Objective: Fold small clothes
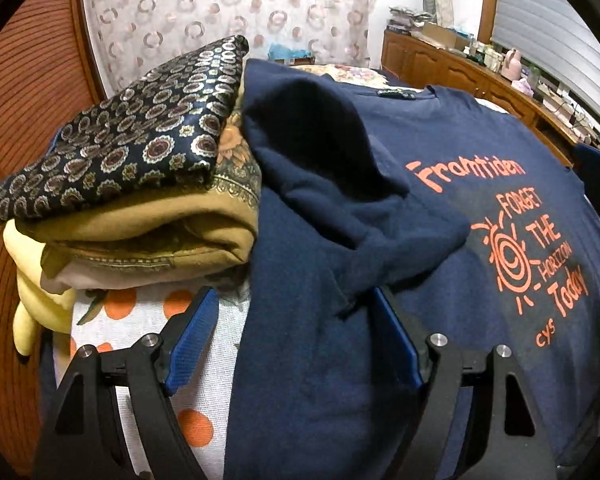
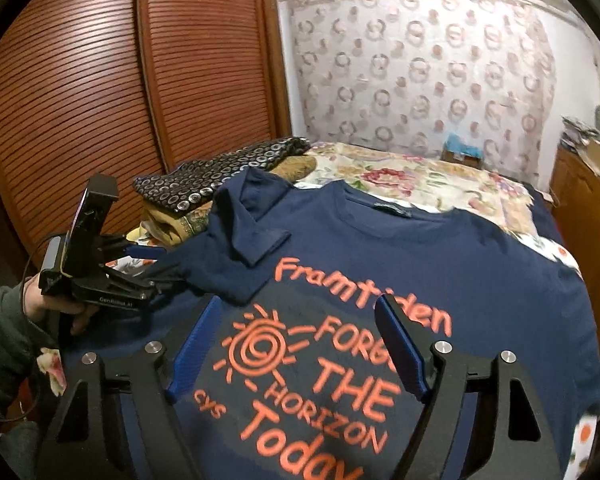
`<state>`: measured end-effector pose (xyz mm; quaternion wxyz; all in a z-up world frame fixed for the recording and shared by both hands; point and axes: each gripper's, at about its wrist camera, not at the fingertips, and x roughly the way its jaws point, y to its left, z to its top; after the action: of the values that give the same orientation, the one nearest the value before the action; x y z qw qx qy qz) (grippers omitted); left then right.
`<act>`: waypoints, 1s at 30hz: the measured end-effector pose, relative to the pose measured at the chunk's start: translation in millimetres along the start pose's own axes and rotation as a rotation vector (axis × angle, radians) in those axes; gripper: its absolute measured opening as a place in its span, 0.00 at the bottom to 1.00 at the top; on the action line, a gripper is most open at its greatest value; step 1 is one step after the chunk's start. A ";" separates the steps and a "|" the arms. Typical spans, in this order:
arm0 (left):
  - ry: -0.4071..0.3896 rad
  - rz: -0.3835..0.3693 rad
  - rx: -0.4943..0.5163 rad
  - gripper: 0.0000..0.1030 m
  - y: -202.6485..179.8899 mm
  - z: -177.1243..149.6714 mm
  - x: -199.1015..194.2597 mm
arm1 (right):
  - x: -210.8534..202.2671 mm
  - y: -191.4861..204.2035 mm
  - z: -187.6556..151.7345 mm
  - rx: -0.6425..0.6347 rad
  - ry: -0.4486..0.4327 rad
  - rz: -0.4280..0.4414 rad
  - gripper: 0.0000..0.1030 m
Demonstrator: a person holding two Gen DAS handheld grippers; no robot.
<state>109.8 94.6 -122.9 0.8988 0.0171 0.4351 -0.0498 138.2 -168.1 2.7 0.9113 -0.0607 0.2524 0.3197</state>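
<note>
Item: navy T-shirt (image 2: 440,264), orange print "Framtiden / Forget the Horizon Today". Lies face up, spread on the bed's floral cover (image 2: 420,172), collar toward the patterned curtain (image 2: 420,72).

Sleeve (image 2: 244,236): the one on the shirt's stack side is turned inward, lying rumpled over the shoulder and touching the first letters of the print.

Stack of folded clothes (image 1: 140,200): just beside the shirt on that same side; dark medallion-print piece (image 1: 120,148) on top, tan and pale yellow pieces beneath.

Left gripper (image 1: 292,336): jaws apart, low over the shirt's stack-side edge below the sleeve; navy cloth lies between the blue pads (image 1: 192,340), but they do not press it.

Right gripper (image 2: 296,344): jaws apart, nothing held, hovering above the middle of the print.

Step in hand, as judged: first side fold; only the sleeve is in, the body not yet folded.

Next move, as judged: close the left jaws on the side edge and carry it across toward the print, flattening the bunched sleeve; the far sleeve and side remain.
</note>
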 end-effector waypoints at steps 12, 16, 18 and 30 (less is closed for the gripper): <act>0.030 0.002 0.001 1.00 0.3 0.4 10.6 | 96.4 -6.6 41.0 -0.052 0.114 0.106 0.59; 0.030 0.003 0.001 1.00 0.4 0.6 9.5 | 130.6 -8.5 54.0 -0.053 0.151 0.161 0.54; 0.031 0.002 0.001 1.00 0.3 0.6 9.5 | 143.5 -9.3 59.1 -0.034 0.172 0.193 0.54; 0.030 0.000 -0.001 1.00 1.5 1.2 9.7 | 206.1 1.7 67.2 -0.145 0.276 0.136 0.07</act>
<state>116.9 95.3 -129.8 0.8922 0.0174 0.4485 -0.0492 303.1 -34.7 -41.9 0.8374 -0.1525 0.3550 0.3866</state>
